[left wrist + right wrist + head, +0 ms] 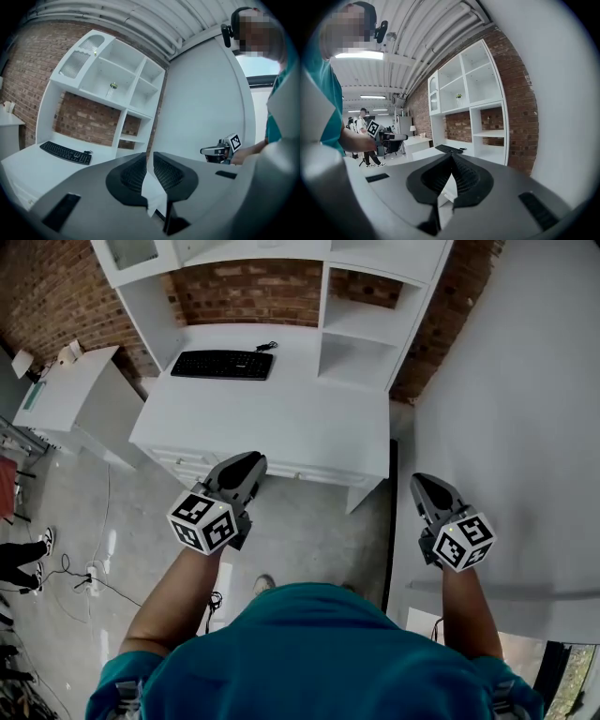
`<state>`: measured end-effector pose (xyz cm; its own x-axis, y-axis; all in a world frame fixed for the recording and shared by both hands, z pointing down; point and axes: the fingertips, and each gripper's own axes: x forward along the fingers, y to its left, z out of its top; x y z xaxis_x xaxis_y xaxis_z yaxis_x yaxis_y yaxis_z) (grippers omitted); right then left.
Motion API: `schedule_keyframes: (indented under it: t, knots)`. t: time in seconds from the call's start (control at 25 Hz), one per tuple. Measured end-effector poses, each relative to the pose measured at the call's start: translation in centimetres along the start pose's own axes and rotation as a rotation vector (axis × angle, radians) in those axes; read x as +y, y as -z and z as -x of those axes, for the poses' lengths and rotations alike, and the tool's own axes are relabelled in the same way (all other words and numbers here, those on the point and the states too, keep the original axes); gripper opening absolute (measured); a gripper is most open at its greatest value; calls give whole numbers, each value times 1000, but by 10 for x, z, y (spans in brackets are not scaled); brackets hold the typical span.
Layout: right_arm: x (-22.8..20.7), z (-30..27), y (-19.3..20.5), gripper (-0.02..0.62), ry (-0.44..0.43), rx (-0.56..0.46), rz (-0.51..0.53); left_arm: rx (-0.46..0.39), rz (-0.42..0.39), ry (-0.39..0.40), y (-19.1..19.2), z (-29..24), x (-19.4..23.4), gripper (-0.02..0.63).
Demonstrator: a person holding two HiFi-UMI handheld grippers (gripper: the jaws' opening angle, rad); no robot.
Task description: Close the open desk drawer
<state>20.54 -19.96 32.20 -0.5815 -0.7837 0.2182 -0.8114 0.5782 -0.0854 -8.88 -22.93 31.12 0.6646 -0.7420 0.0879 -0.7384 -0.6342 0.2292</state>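
Head view: desk at 12 o'clock, left gripper at 9, right gripper at 3. Left jaws narrowly apart, empty; right jaws together.

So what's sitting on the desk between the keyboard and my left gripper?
Nothing. In the head view, the white desk top is bare from the black keyboard down to the left gripper.

right claw: jaws pinched together at the tips, nothing in there
tabletop: white, straight out past the claw tips
keyboard: black, sitting on the tabletop just below the shelves
shelves: white hutch, backed against the brick wall
left claw: way off to the left, roughly level, a hand gripping it
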Motion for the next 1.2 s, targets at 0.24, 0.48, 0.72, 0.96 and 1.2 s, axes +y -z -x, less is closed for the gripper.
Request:
schedule_keyframes:
  t: [0.24, 0.48, 0.72, 0.96, 1.2]
  knots:
    - [6, 8, -29, 23, -7, -25, 28, -34, -60, 30, -33, 11, -22, 40]
    - [10, 14, -50, 21, -8, -40, 48, -64, -77, 41, -54, 17, -31, 24]
    - [6, 24, -59, 21, -13, -63, 32, -69, -82, 46, -58, 20, -41, 21]
    - [7, 24, -60, 20, -16, -54, 56, -66, -81, 54, -59, 17, -45, 21]
    - [7, 22, -58, 20, -18, -49, 65, -63, -84, 55, -60, 16, -46, 21]
